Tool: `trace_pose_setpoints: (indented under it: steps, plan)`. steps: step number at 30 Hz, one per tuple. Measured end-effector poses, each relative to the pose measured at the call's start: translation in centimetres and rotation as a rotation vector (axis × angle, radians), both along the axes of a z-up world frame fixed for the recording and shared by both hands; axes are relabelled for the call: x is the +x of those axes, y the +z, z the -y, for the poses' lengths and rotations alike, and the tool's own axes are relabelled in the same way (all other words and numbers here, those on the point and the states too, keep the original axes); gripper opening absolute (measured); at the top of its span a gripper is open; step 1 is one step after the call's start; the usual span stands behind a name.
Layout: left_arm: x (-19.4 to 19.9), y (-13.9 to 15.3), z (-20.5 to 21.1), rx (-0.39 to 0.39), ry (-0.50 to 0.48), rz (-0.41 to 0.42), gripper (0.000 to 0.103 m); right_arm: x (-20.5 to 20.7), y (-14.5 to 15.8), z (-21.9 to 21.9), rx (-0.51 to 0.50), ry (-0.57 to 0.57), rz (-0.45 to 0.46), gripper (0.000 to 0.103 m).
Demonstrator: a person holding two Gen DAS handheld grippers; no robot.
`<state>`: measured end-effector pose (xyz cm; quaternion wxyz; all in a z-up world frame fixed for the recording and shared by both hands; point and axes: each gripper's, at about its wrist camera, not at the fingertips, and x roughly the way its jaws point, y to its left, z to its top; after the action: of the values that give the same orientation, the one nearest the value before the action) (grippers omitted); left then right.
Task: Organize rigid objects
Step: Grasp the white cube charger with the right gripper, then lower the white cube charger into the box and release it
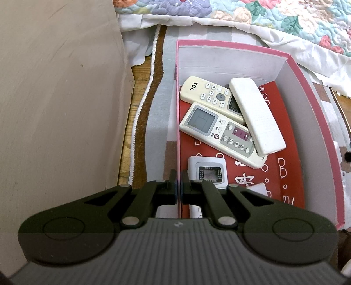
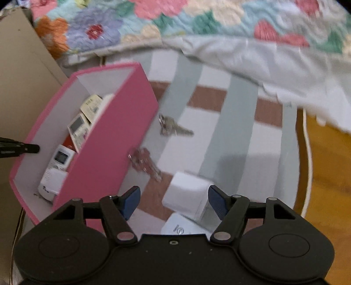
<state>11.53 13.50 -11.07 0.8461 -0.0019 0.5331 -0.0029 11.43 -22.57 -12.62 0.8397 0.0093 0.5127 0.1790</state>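
Pink box point(image 1: 311, 122), open top, white inside walls, red printed liner on the floor, fills centre-right of the left wrist view; in the right wrist view it sits at centre-left, long pink side facing the camera. Four remotes inside. TCL remote point(image 1: 204, 93) at the upper part of the box, lying diagonal. Face-down white remote point(image 1: 256, 115) overlaps the TCL one's right end and the right end of the screen remote point(image 1: 221, 136), which lies diagonal just below the TCL one. Small white remote point(image 1: 207, 172) sits near the box's left wall, lower in frame, partly hidden behind the gripper.

Left gripper point(image 1: 179, 186), lower centre, jaws fully closed, blue pads pinched on the box's left wall point(image 1: 178, 122); its tip shows as a black bar at the left edge of the right wrist view.

Right gripper point(image 2: 174, 202), bottom centre, jaws apart and nothing pressed by the pads. White cube point(image 2: 186, 195), looks like a charger block, sits between and just ahead of the fingers, closer to the right pad; contact can't be told. A flat white item point(image 2: 175, 228) with a printed mark lies under it, mostly hidden.

Two key bunches on the rug: one point(image 2: 173, 128) at centre, right of the box; the other point(image 2: 144, 163) just beside the box's pink side, blurred.

Striped rug point(image 2: 241, 114) of grey, white and brown under everything. Floral quilt point(image 2: 175, 19) across the top of both views. Wood floor point(image 2: 324, 164) at right. Beige panel point(image 1: 54, 98) fills the left of the left wrist view.
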Motion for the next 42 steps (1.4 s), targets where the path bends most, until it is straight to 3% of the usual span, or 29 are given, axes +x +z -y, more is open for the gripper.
trace_pose_setpoints:
  steps: [5, 10, 13, 16, 19, 24, 29, 32, 36, 42]
  plan:
    - [0.0, -0.2, -0.1, -0.01, 0.012, -0.012, 0.002, 1.0, -3.4, -0.3, -0.012, -0.084, -0.091, 0.078]
    - [0.1, -0.3, -0.1, -0.008, 0.012, -0.016, 0.002, 1.5, -3.9, -2.0, -0.145, -0.036, -0.009, 0.079]
    - [0.1, -0.3, -0.1, -0.008, 0.014, -0.015, 0.002, 1.8, -4.4, -2.8, -0.268, 0.015, 0.023, 0.064]
    - [0.0, -0.3, -0.1, -0.007, 0.013, -0.015, 0.002, 1.3, -3.8, -3.2, -0.291, 0.052, 0.064, 0.063]
    - [0.0, -0.3, 0.0, -0.008, 0.013, -0.015, 0.002, 0.6, -3.3, -3.1, -0.252, 0.057, 0.072, 0.063]
    - [0.0, -0.3, 0.0, -0.009, 0.015, -0.016, 0.002, -1.4, 0.7, -3.5, -0.185, 0.072, 0.149, 0.063]
    - [0.1, -0.3, -0.3, -0.025, 0.028, -0.02, 0.002, -4.2, 7.1, -6.6, -0.109, 0.274, 0.276, 0.063]
    - [0.1, -0.3, -0.4, -0.033, 0.034, -0.021, 0.002, -4.5, 9.1, -9.8, -0.086, 0.44, 0.228, 0.063]
    - [0.0, -0.3, -0.3, -0.027, 0.03, -0.019, 0.002, -3.9, 8.6, -14.3, -0.112, 0.596, 0.133, 0.063]
    - [0.0, -0.3, -0.3, -0.026, 0.03, -0.018, 0.002, -0.2, 4.2, -18.5, -0.182, 0.554, 0.014, 0.063]
